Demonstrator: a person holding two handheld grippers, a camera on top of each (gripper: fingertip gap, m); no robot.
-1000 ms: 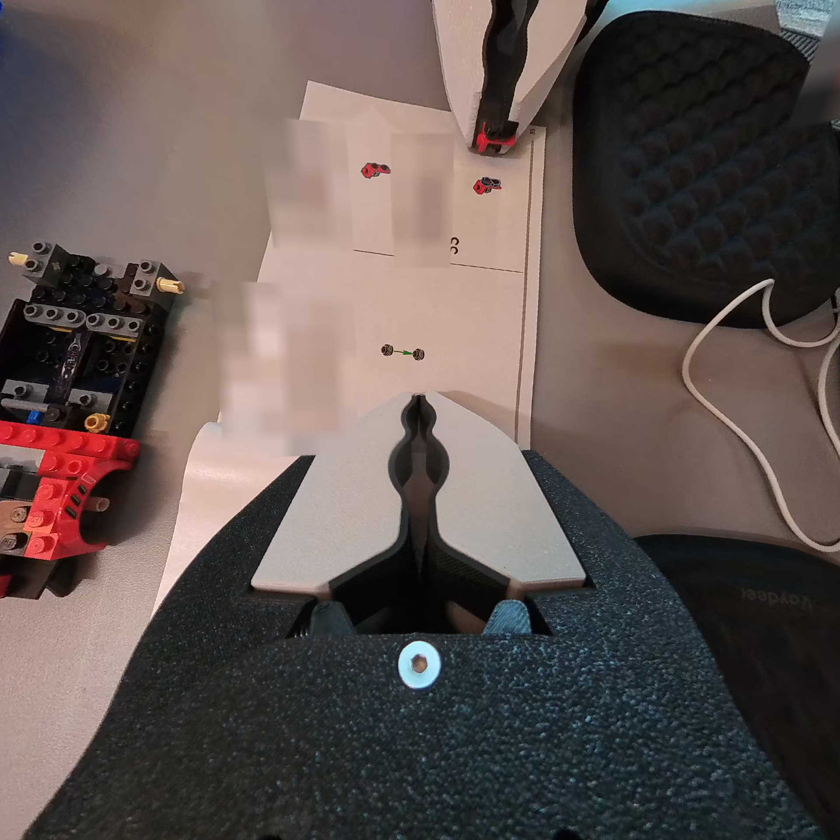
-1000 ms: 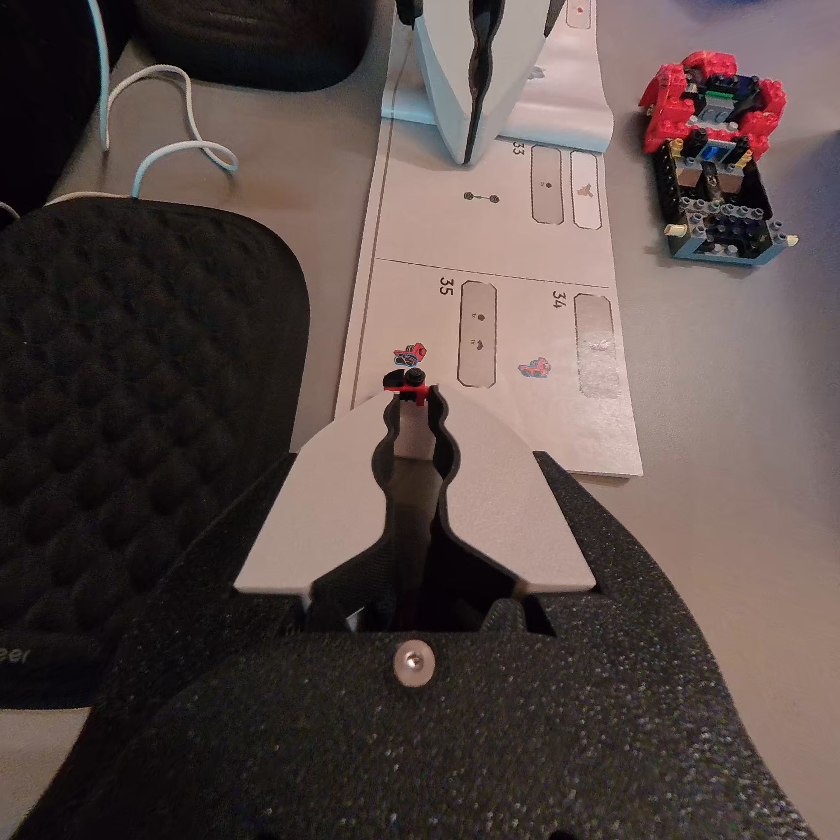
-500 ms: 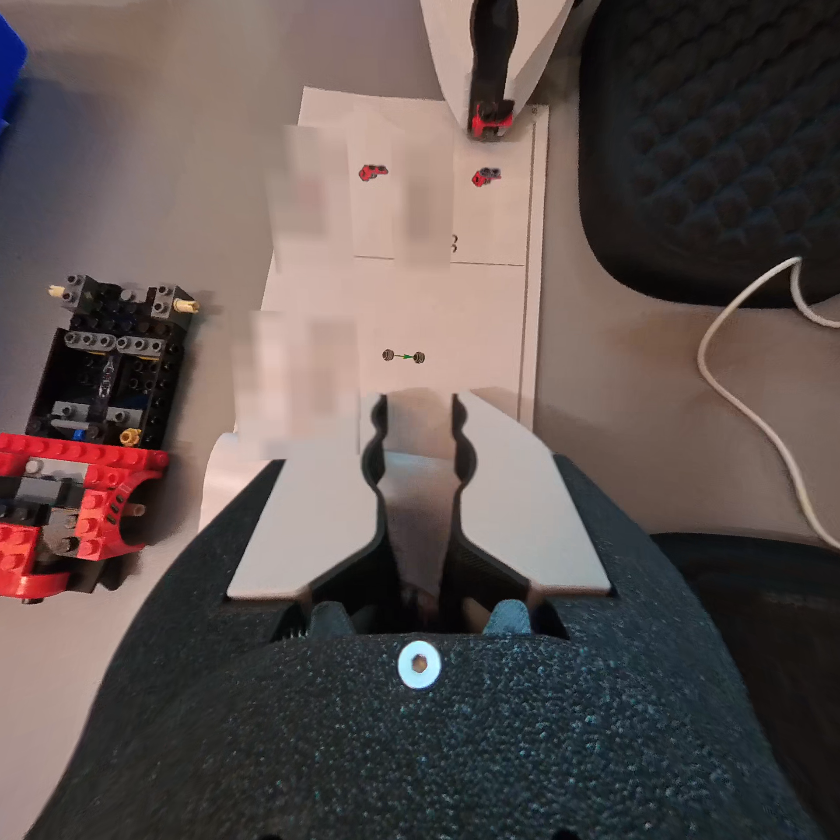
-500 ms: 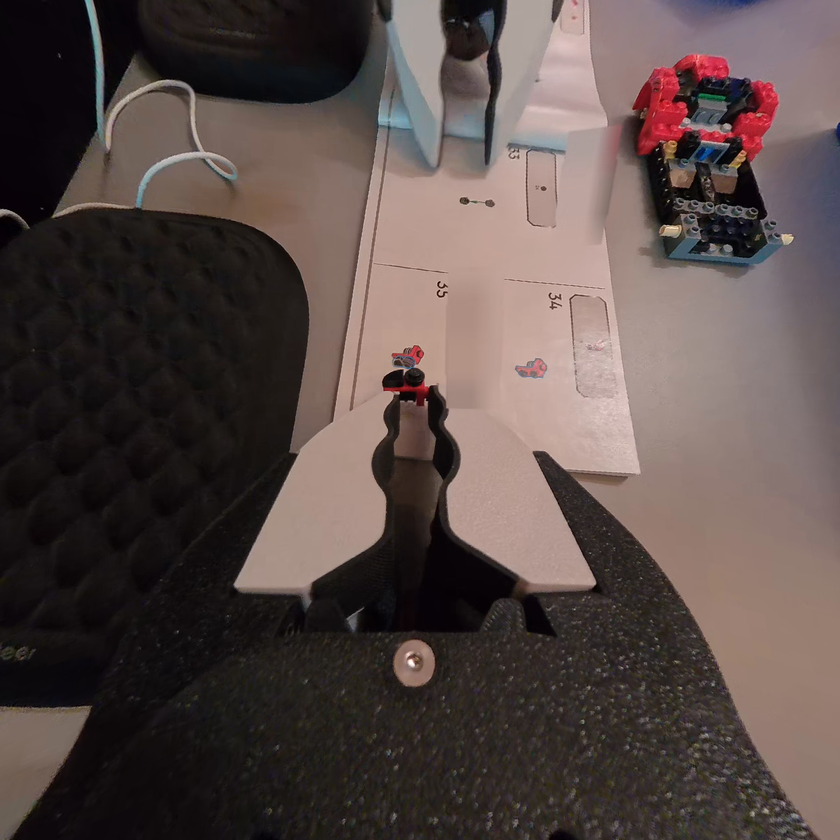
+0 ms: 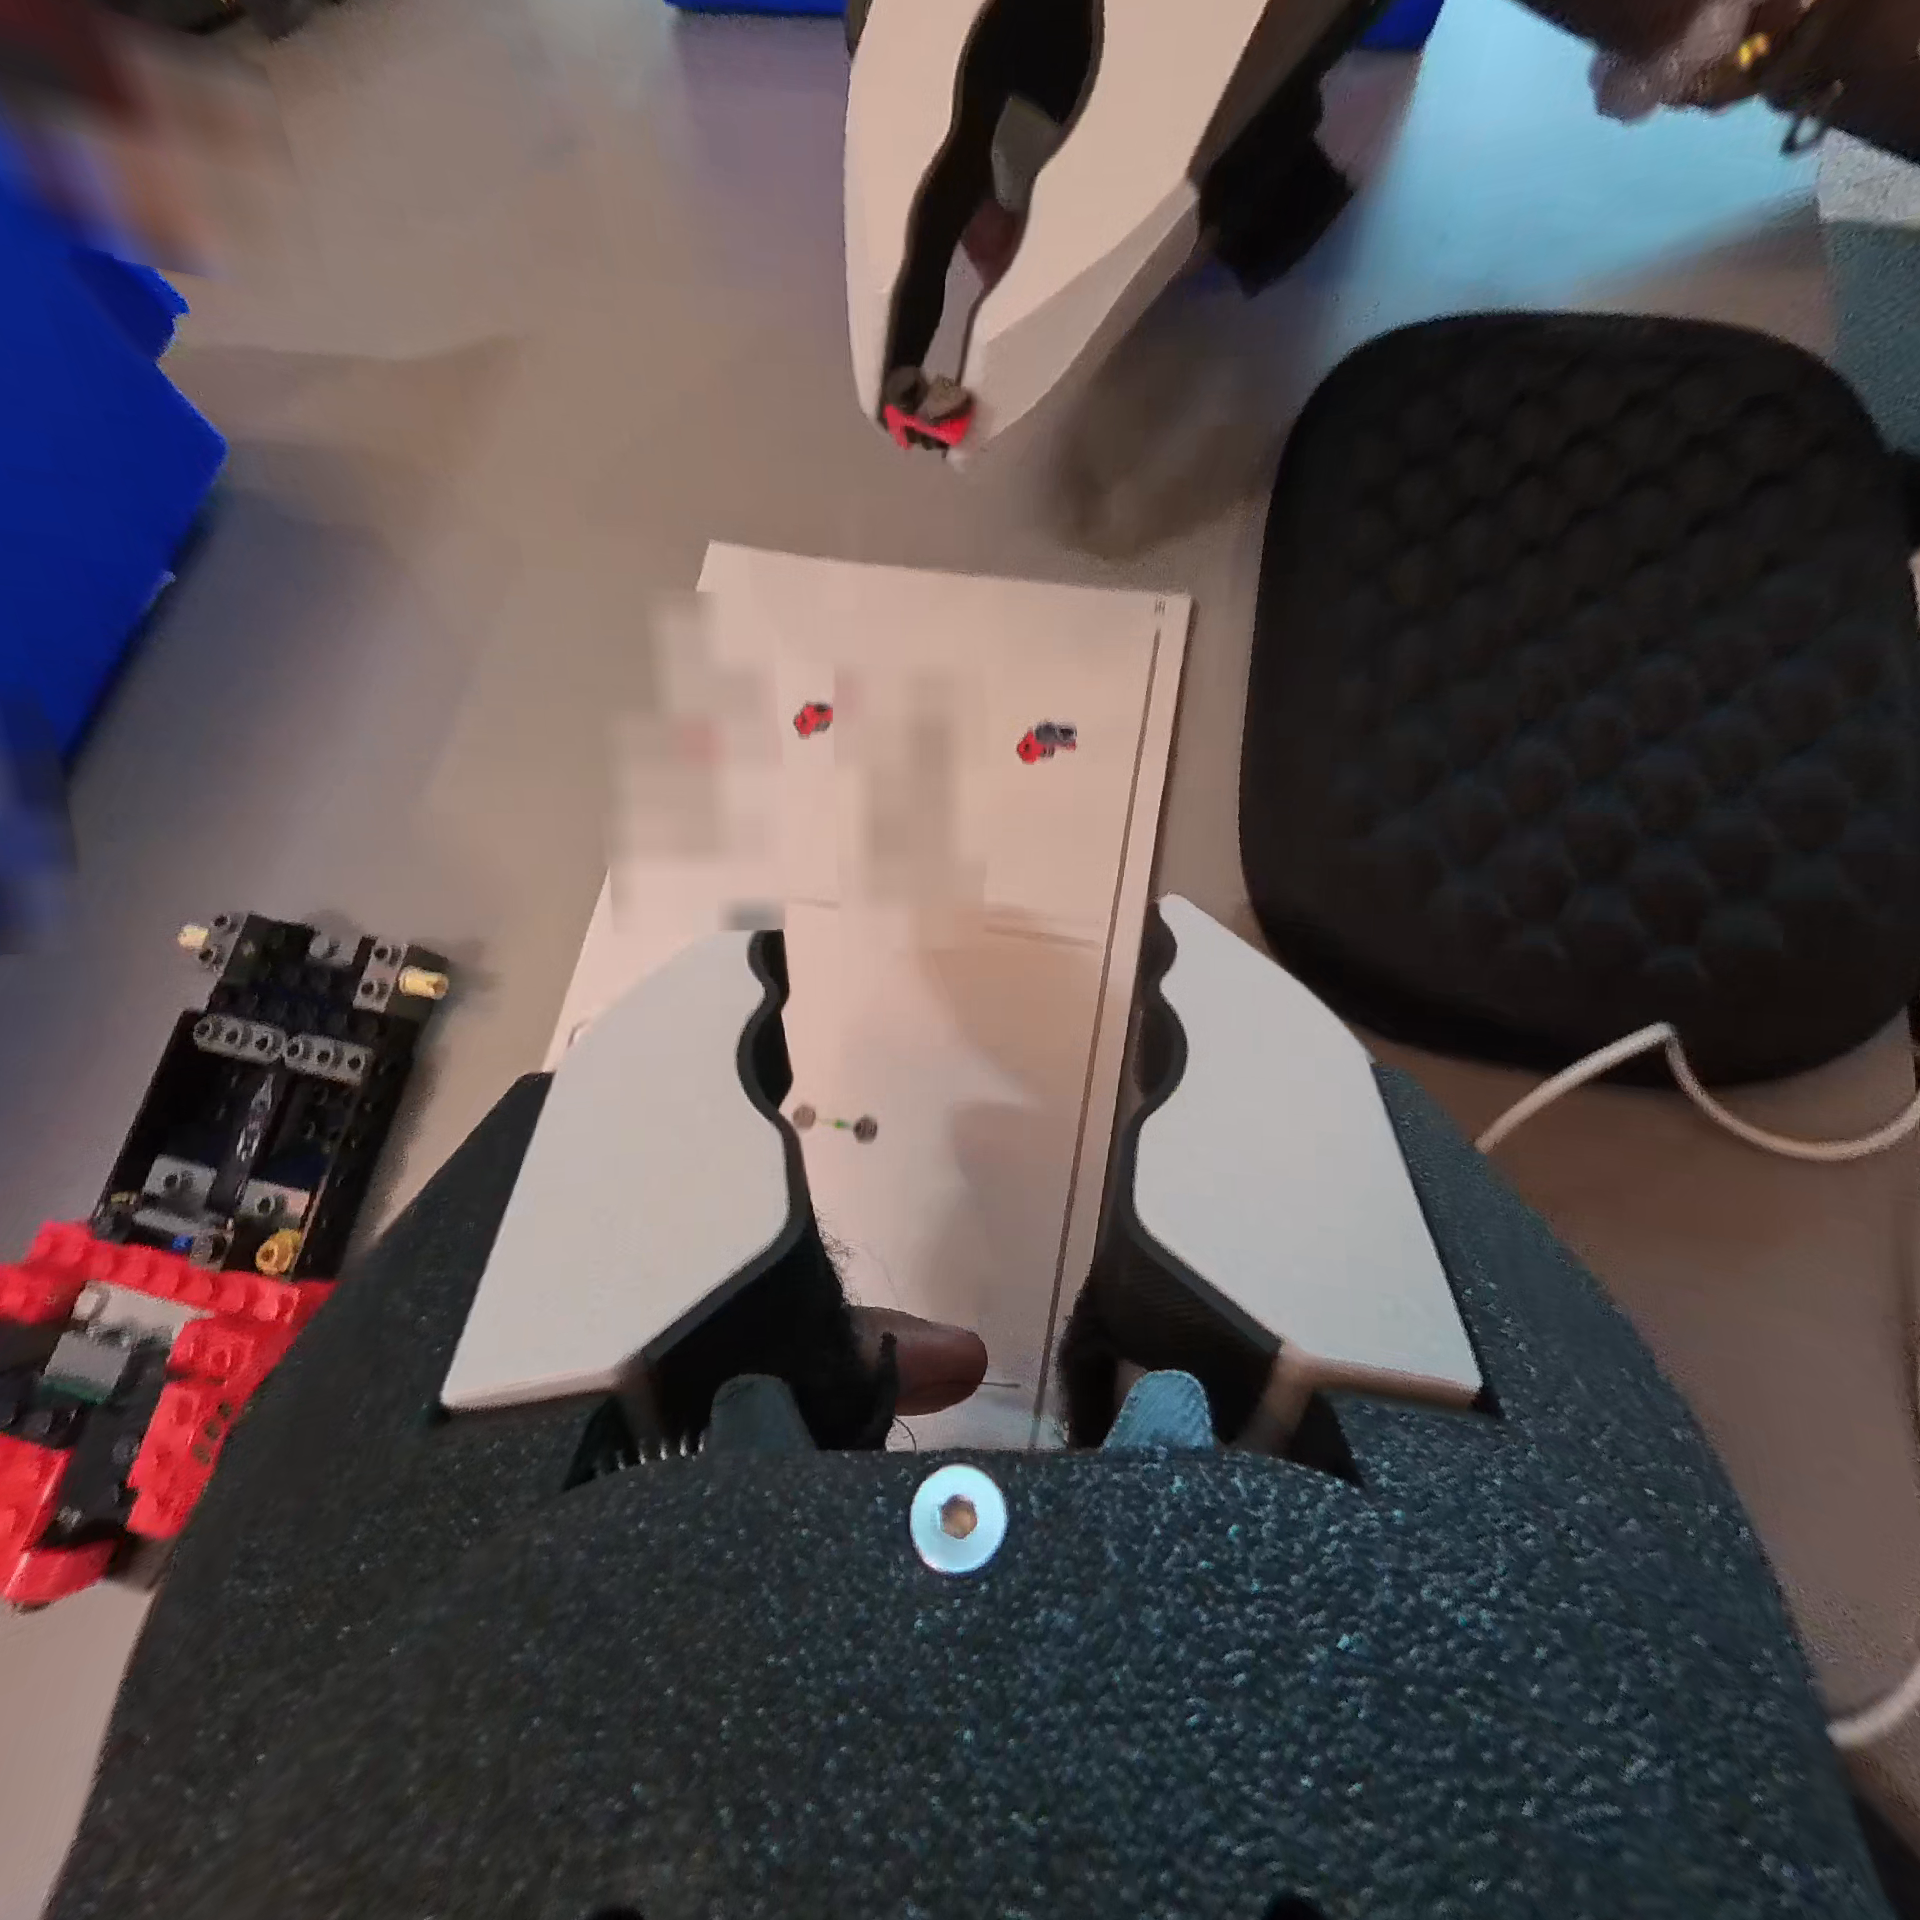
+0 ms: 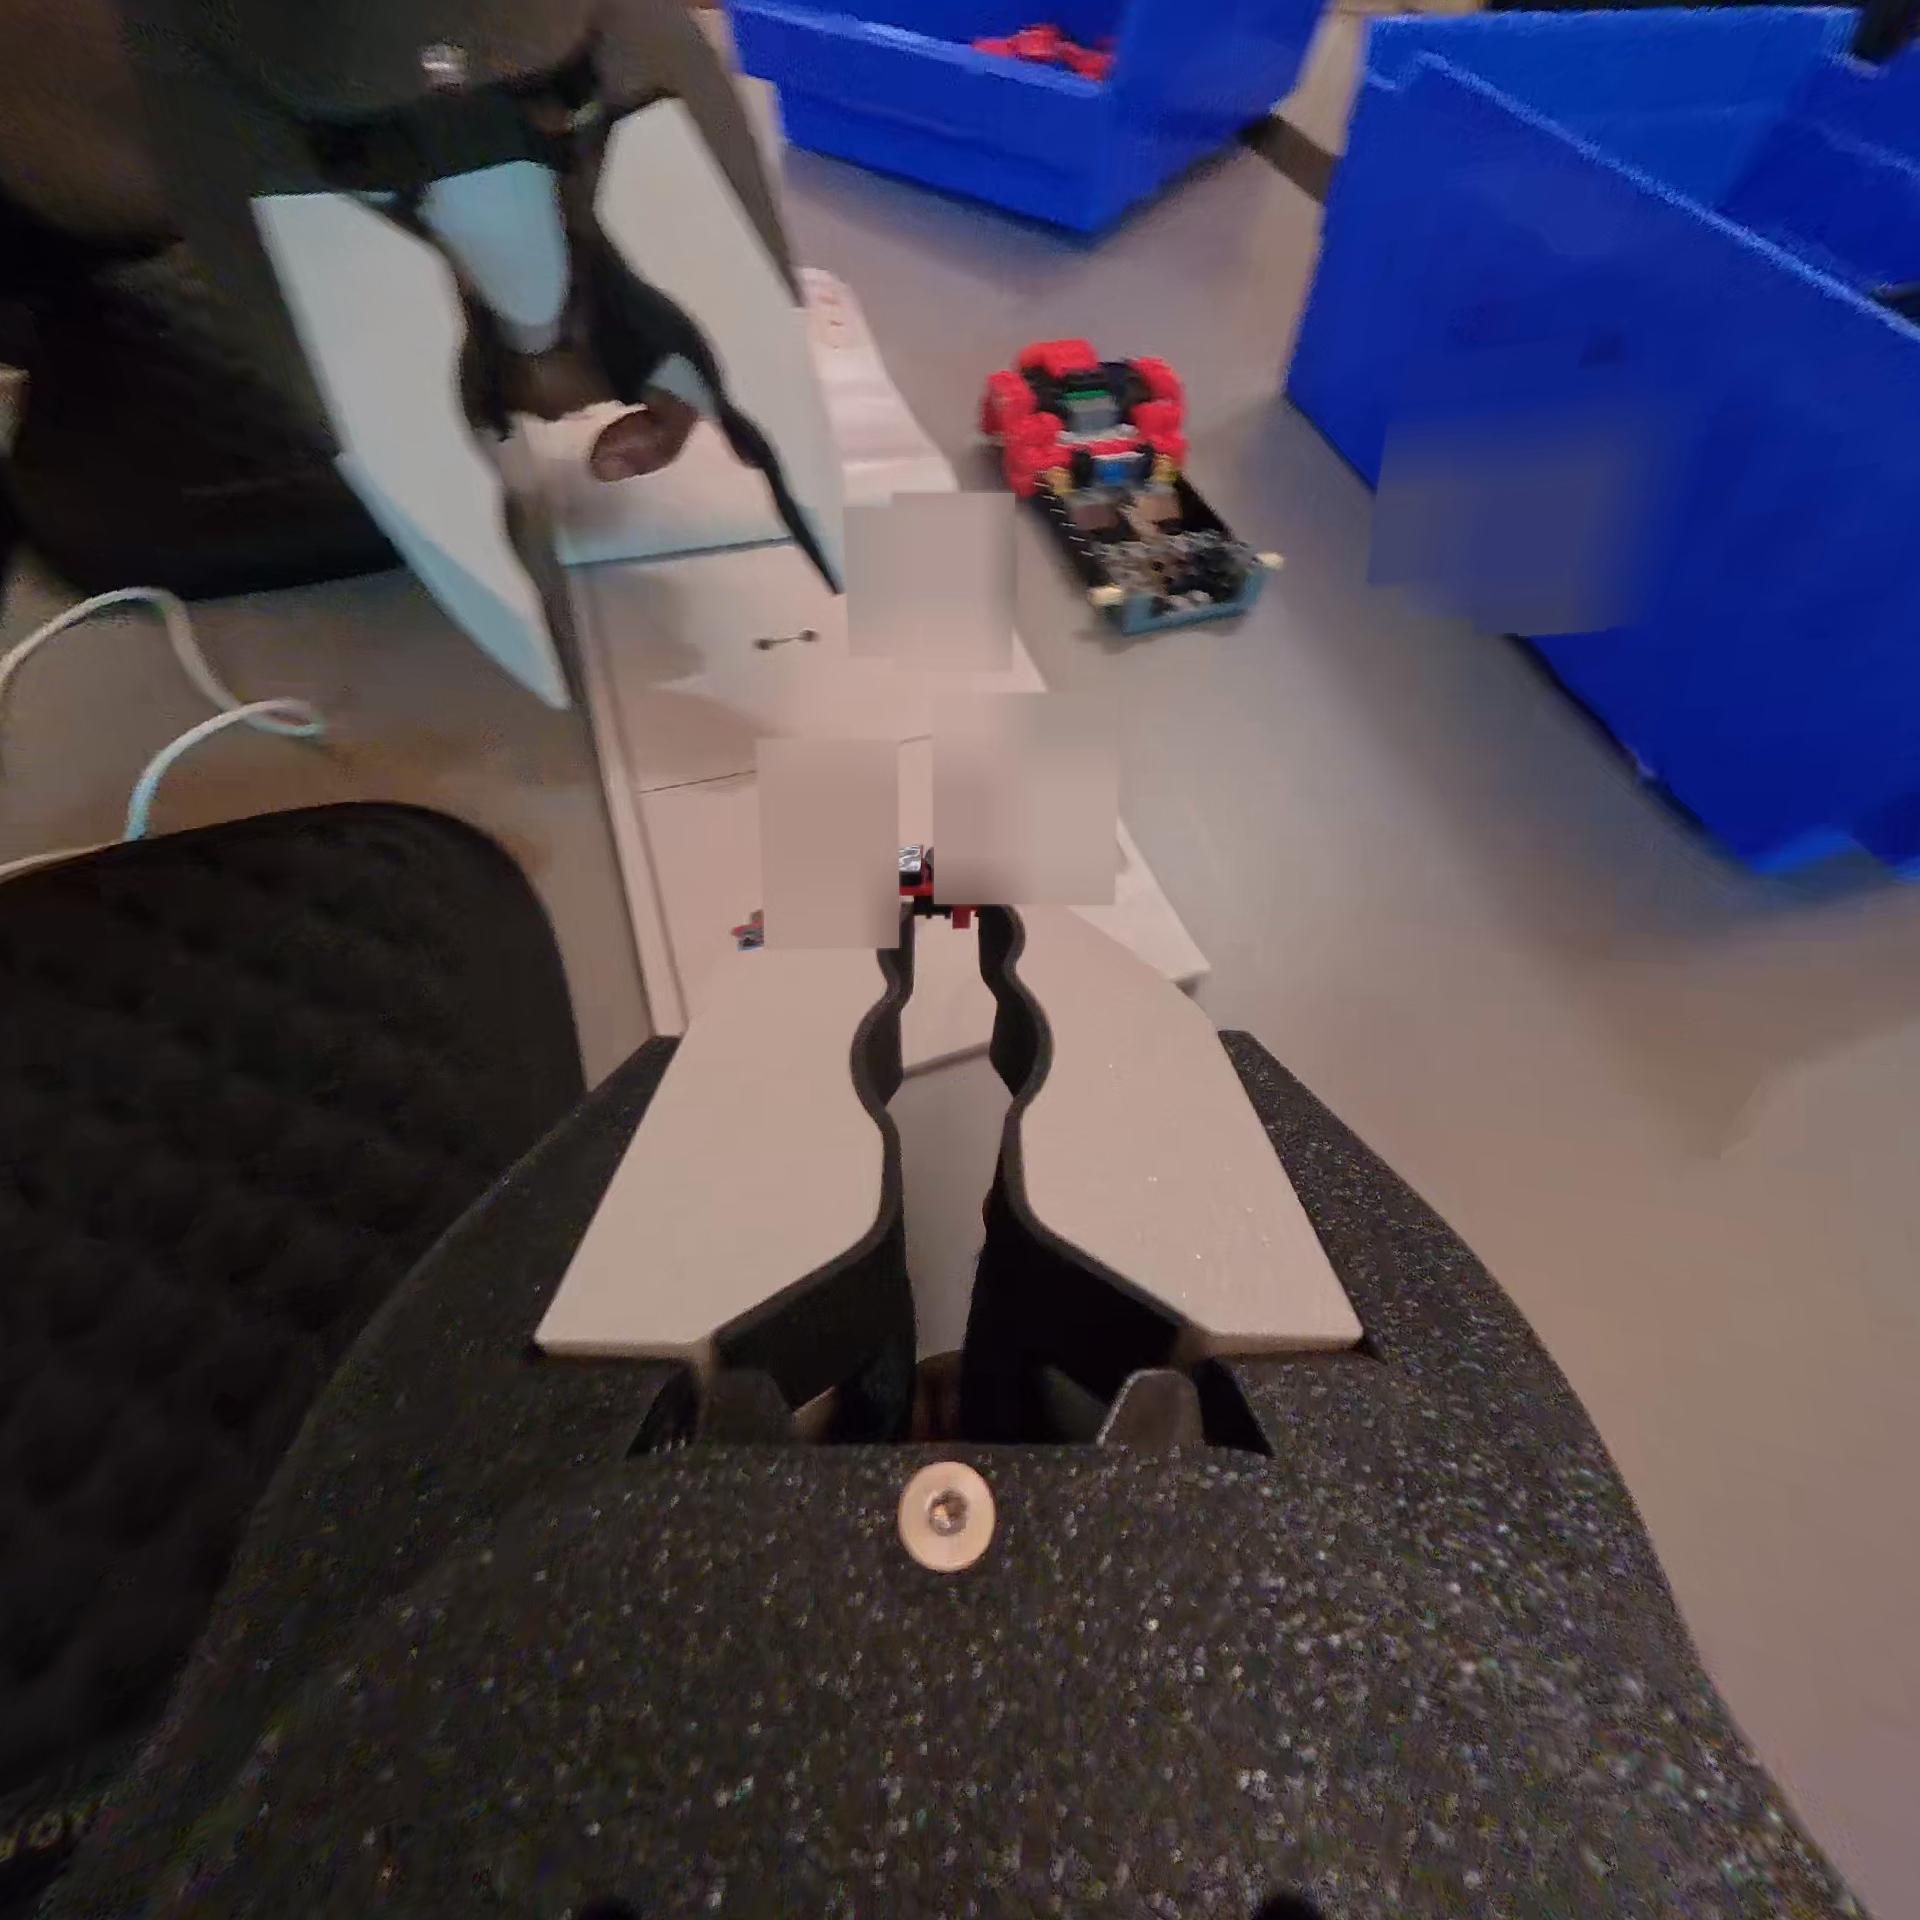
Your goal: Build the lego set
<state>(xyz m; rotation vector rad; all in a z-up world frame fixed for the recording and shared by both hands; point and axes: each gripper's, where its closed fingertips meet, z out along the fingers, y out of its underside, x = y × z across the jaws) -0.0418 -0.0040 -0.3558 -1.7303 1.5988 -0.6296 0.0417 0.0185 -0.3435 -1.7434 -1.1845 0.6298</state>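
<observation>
Left wrist view: left gripper (image 5: 961, 997) wide open, empty, over the booklet (image 5: 935, 790). Car (image 5: 218, 1195) lies just left, long axis fore-aft.

Right wrist view: right gripper (image 6: 940, 920) nearly closed, pinching red piece (image 6: 928, 902). Car (image 6: 1122, 488) well ahead-right; left gripper nearer.

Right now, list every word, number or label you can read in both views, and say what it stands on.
No text can be read.
Instruction sheet: print hidden under blur patches; only tiny part drawings show.
Blue bin: label patch blurred over.
Black cushion: faint lettering at the frame edge, cut off.
Lego model, red lego piece: no writing.
</observation>
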